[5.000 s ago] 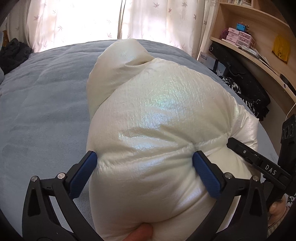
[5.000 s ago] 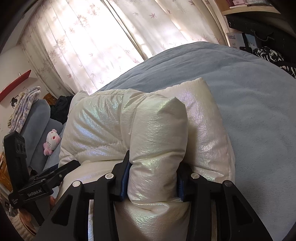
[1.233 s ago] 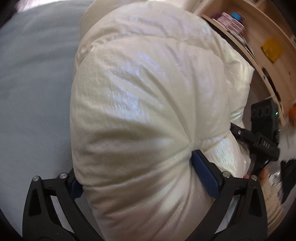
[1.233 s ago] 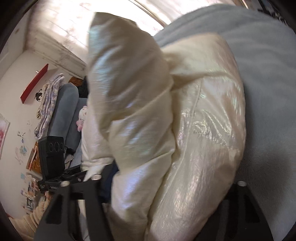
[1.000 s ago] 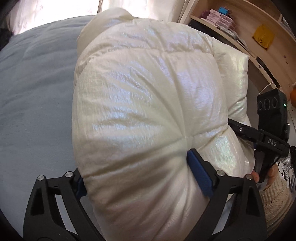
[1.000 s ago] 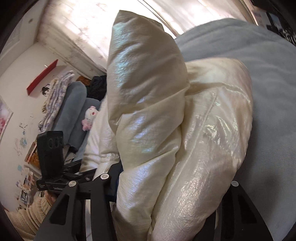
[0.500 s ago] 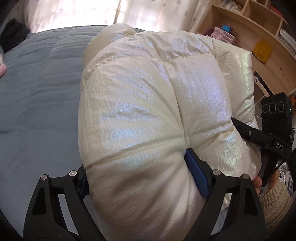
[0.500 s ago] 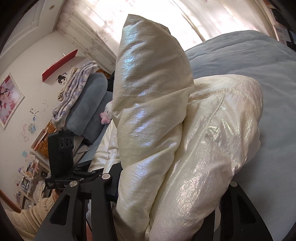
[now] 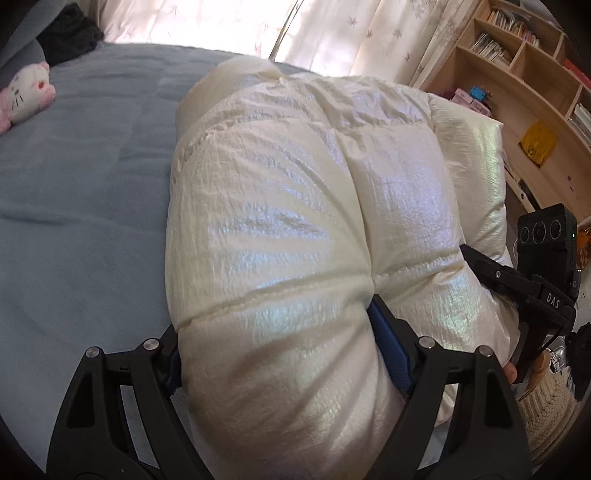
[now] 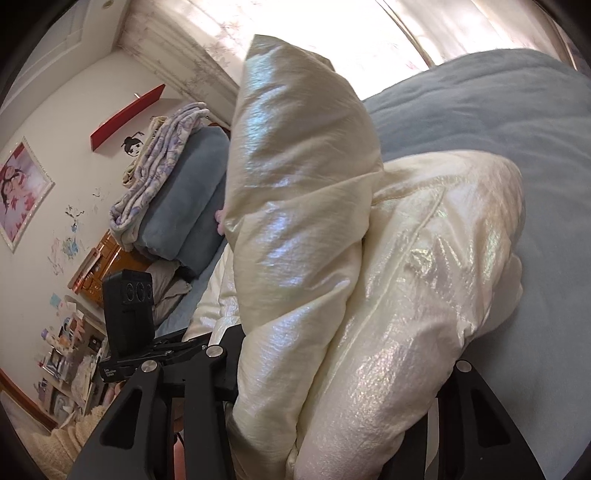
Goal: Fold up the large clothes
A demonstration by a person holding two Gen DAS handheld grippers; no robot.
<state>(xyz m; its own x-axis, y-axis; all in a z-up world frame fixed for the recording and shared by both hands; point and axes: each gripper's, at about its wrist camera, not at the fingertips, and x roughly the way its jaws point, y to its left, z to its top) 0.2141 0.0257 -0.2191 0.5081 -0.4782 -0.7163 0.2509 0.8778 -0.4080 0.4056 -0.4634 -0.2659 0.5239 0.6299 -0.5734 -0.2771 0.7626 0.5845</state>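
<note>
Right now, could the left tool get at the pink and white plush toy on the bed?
Probably not as things stand. The left tool is clamped on the puffy white jacket, its jaws having just been closing, so it is occupied. The plush toy lies apart across bare blue blanket.

Right gripper (image 10: 332,373): jaws clamped on a thick bundle of the pearly cream puffer jacket (image 10: 388,295), and they have just been closing further on it. One padded fold stands upright above the jaws. Jacket rests on the blue-grey bed (image 10: 517,129). Left gripper (image 10: 147,354) visible at lower left. Folded blankets (image 10: 173,192) stacked behind; curtains (image 10: 424,29) backlit.
</note>
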